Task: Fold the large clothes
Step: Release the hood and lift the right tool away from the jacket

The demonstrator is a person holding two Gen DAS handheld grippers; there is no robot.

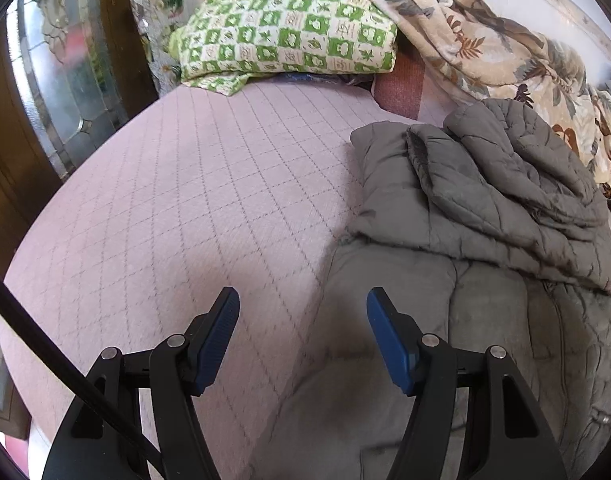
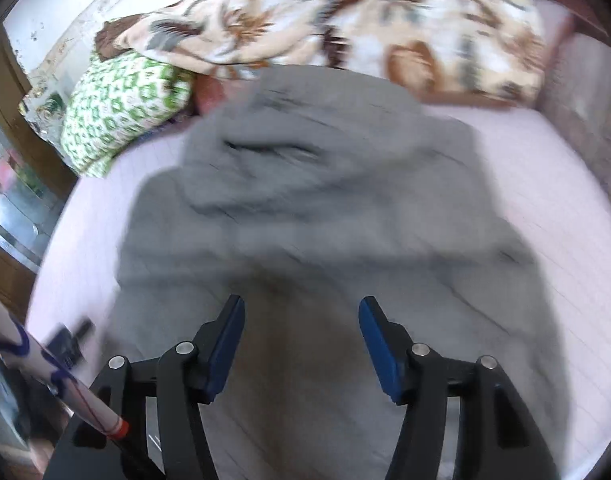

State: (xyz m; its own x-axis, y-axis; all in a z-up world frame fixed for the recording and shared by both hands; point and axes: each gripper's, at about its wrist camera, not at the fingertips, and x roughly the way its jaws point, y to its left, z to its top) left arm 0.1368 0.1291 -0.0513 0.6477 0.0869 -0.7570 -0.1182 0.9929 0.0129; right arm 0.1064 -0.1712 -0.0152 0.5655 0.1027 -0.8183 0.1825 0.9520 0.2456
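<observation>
While both fingers [image 1: 233, 312] gape wide, grey quilted jacket [image 1: 485, 208] lies rumpled.

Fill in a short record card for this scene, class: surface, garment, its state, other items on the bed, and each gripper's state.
surface: pink quilted bed cover
garment: grey padded jacket, lying on the bed
garment state: partly folded, one part laid over the body; right wrist view is blurred
other items: green patterned pillow at the head; floral blanket bunched behind the jacket
left gripper: open, holding nothing, over the jacket's near edge
right gripper: open, holding nothing, above the jacket
</observation>
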